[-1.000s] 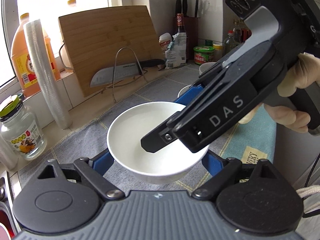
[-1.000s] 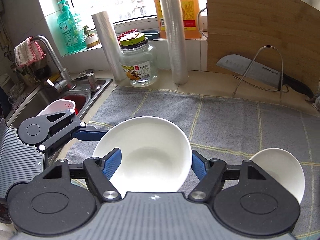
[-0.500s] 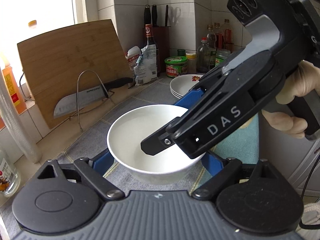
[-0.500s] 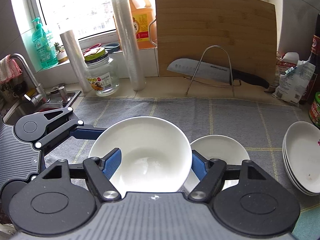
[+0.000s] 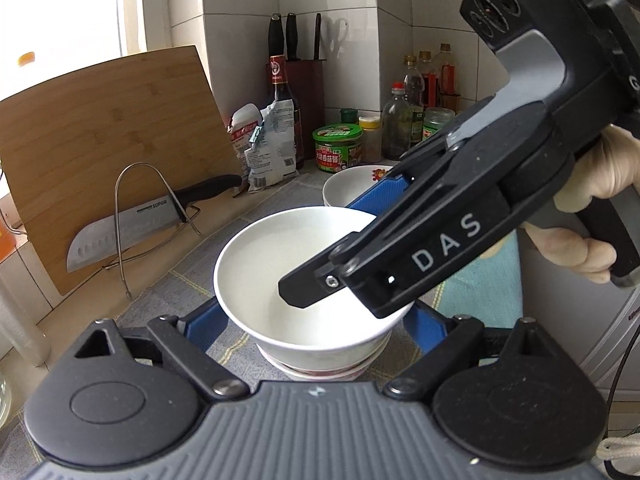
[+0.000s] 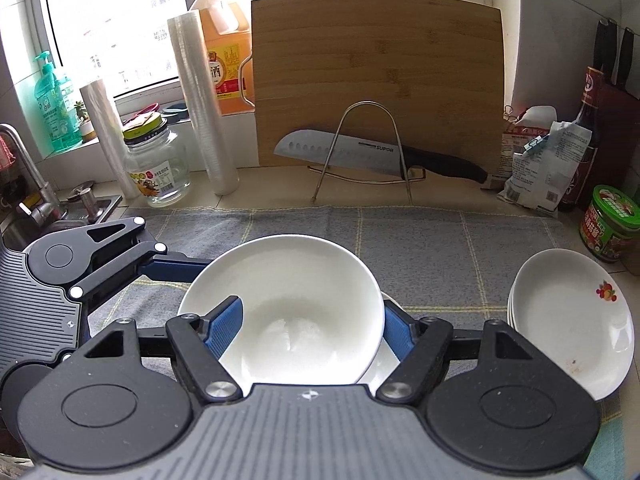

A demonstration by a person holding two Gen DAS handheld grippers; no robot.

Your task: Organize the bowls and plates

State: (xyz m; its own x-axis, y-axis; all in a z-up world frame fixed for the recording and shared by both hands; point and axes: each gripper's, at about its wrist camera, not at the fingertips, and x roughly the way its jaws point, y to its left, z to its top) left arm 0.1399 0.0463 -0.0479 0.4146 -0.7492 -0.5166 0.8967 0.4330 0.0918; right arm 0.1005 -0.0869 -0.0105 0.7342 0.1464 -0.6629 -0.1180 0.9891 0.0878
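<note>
Above the lower bowl, both grippers clamp the white bowl; it should go down level and centred.

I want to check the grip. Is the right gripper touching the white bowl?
Touching. In the right wrist view the right gripper has one blue pad inside the white bowl and one outside, both pressing on its wall.

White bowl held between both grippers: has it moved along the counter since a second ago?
Yes. The white bowl has travelled rightward, away from the glass jar, towards the stacked plates; it now sits over another dish.
</note>
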